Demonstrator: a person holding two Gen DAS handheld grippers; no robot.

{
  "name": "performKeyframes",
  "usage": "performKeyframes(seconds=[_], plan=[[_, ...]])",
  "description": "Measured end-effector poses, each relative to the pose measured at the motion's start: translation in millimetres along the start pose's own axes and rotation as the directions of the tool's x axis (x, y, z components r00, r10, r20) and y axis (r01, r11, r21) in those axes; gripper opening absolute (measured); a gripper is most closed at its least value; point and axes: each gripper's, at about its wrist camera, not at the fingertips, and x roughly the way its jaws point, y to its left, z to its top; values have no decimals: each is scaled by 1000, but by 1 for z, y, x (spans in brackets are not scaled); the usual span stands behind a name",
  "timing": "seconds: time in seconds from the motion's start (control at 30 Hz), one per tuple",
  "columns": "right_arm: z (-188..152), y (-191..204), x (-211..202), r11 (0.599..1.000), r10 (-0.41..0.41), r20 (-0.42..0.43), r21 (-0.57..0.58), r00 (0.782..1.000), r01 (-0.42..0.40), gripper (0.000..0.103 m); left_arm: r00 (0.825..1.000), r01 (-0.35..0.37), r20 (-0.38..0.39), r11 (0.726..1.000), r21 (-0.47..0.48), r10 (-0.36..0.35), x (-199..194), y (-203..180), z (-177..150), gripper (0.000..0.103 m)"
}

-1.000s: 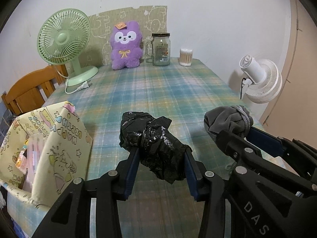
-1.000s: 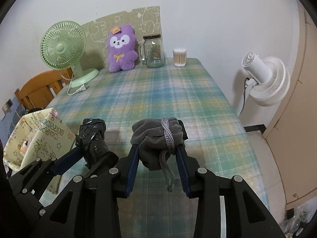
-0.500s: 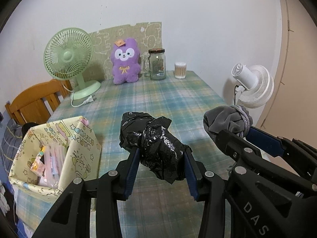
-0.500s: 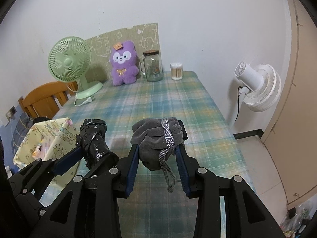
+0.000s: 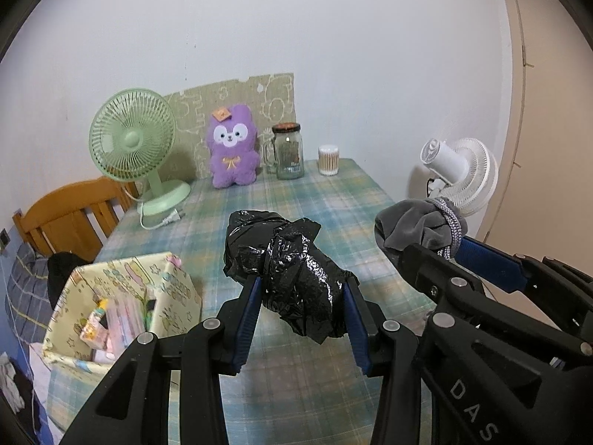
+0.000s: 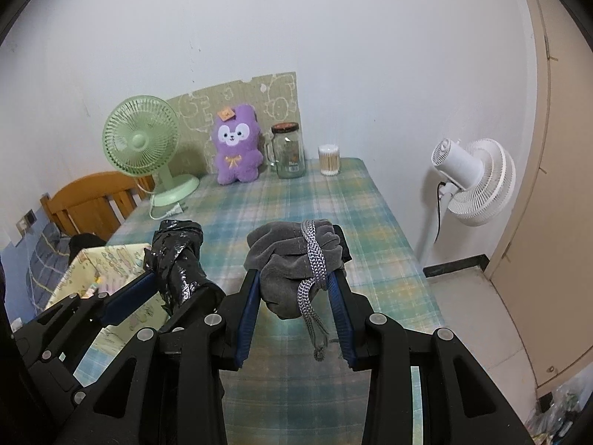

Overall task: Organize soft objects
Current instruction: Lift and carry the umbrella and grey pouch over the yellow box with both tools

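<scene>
Green fan (image 5: 131, 144); glass jar (image 5: 288, 155); white fan (image 6: 476, 181); wooden chair (image 5: 70, 211)

Both hand-held grippers (image 5: 301, 296) (image 6: 294, 289) clamped, side by side

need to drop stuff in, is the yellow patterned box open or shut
Open: the yellow patterned box has no lid on top, and pink packets show inside from the left wrist view.

Box (image 5: 178, 289) on table (image 5: 333, 200) front-L; plush (image 5: 232, 152), jar (image 5: 289, 155) at back
</scene>
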Motion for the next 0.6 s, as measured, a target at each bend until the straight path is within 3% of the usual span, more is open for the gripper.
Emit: performKeyframes(seconds=[0.6], plan=[[12,44,-13,999,29,36,-22,999,-28,41,999,-11,39,1000,9,10,-24,40,5,44]])
